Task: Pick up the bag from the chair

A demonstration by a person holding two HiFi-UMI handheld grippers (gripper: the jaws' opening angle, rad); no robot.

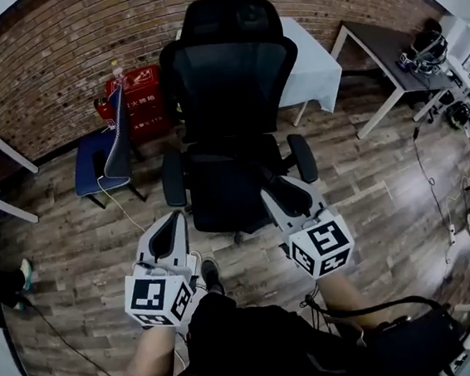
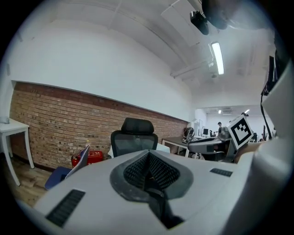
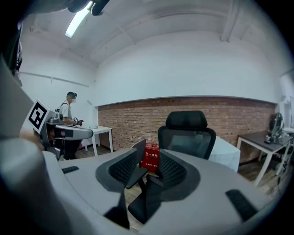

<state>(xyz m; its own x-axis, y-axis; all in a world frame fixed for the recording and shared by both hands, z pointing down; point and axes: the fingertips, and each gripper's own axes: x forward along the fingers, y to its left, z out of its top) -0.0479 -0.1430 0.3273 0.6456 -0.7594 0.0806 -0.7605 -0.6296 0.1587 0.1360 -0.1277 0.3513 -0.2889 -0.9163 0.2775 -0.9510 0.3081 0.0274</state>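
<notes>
The black mesh office chair (image 1: 234, 183) stands in front of me, and its seat looks bare. A black bag (image 1: 418, 339) with a long strap (image 1: 373, 306) hangs low at my right side, behind the right forearm; I cannot tell how it is held. My left gripper (image 1: 174, 218) hovers before the chair's left armrest with its jaws together and nothing in them. My right gripper (image 1: 275, 189) is over the seat's right front corner, its jaws slightly parted and empty. The chair (image 2: 134, 137) shows past the left gripper (image 2: 148, 156). In the right gripper view, the chair (image 3: 186, 133) shows beyond the right gripper (image 3: 149, 167).
A blue chair (image 1: 99, 164) with a cable and a red box (image 1: 138, 97) stand by the brick wall at left. A white-covered table (image 1: 314, 66) is behind the chair, a dark desk (image 1: 388, 58) at right. Cables lie on the floor (image 1: 436, 195). A person (image 3: 69, 110) stands far left.
</notes>
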